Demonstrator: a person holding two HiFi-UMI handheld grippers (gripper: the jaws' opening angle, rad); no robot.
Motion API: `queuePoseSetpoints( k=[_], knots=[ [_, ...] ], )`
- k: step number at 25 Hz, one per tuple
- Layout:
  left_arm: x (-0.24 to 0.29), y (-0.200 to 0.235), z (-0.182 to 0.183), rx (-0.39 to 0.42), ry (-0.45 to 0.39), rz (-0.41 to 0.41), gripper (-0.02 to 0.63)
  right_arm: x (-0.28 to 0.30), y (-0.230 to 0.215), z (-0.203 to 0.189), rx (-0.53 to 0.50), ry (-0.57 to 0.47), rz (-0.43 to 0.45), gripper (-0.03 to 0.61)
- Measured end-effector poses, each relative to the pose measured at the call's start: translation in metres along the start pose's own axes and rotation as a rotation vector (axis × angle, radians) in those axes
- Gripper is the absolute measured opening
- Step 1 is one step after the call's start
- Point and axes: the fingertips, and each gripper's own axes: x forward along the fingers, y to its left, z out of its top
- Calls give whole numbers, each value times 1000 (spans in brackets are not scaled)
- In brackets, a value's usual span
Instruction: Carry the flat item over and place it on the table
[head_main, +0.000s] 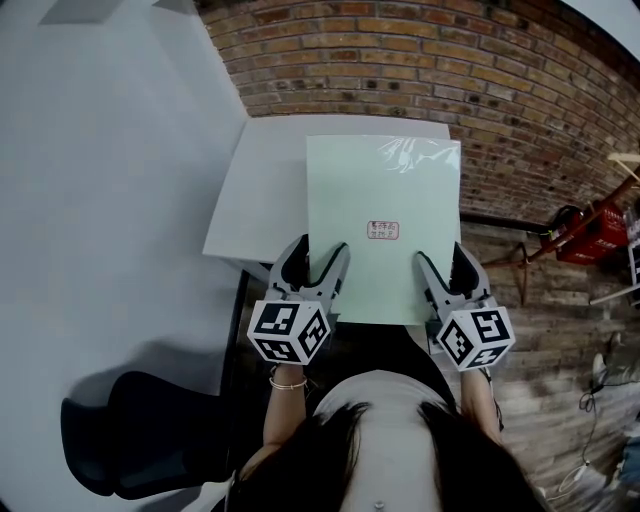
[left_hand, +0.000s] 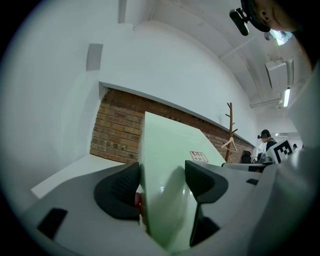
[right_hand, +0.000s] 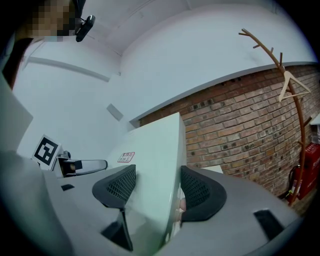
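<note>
A flat pale-green square item (head_main: 382, 225) with a small red label (head_main: 382, 230) is held level above the white table (head_main: 262, 190), covering the table's right part. My left gripper (head_main: 312, 270) is shut on its near left edge, and my right gripper (head_main: 446, 270) is shut on its near right edge. In the left gripper view the green item (left_hand: 167, 150) runs between the black pads (left_hand: 117, 192). The right gripper view shows the same green item (right_hand: 150, 155) pinched between the pads (right_hand: 200, 192).
A brick wall (head_main: 450, 70) stands behind the table, with a white wall (head_main: 90, 180) at the left. A black chair (head_main: 140, 435) sits at the lower left. A wooden coat stand (right_hand: 285, 90) and red objects (head_main: 600, 230) stand at the right.
</note>
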Motion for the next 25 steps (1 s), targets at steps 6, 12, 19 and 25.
queuePoseSetpoints(
  k=[6, 12, 19, 25],
  knots=[
    [14, 5, -3, -1, 4, 9, 293, 13, -10, -3, 5, 5, 4, 284],
    [33, 8, -5, 0, 6, 17, 293, 28, -23, -3, 8, 8, 8, 284],
    [61, 16, 0, -4, 10, 26, 293, 53, -41, 3, 10, 14, 13, 284],
    [84, 24, 1, -7, 18, 36, 293, 74, -54, 5, 18, 24, 16, 282]
  ],
)
